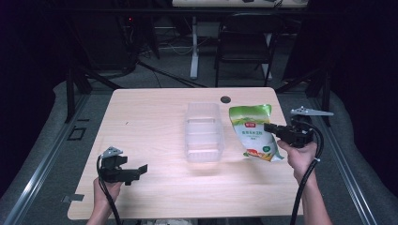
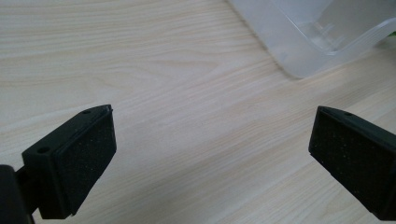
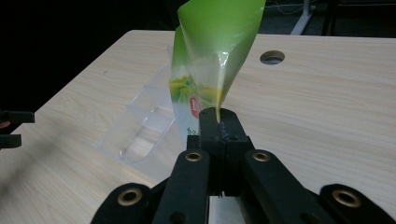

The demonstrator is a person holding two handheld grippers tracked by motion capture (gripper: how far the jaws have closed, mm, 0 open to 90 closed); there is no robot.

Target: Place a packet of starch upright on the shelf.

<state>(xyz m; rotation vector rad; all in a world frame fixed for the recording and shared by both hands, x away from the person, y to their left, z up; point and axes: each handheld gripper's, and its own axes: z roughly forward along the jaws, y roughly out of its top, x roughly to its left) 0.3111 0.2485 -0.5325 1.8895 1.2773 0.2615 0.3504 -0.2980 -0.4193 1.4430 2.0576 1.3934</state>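
A green and white snack bag (image 1: 253, 130) sits at the right of the wooden table, next to a clear plastic container (image 1: 203, 132). My right gripper (image 1: 271, 127) is shut on the bag's right edge. In the right gripper view the green bag (image 3: 212, 60) rises from the shut jaws, held off the table, with the clear container (image 3: 137, 133) behind it to the left. My left gripper (image 1: 136, 172) hovers open near the table's front left. In the left gripper view its pads (image 2: 86, 158) stand wide apart over bare wood, the container's corner (image 2: 317, 37) ahead.
The light wooden table (image 1: 141, 117) has a round cable hole (image 1: 225, 99) near its far edge. A dark folding chair (image 1: 244, 42) and a white desk leg (image 1: 194, 47) stand beyond the table. Dark curtains flank both sides.
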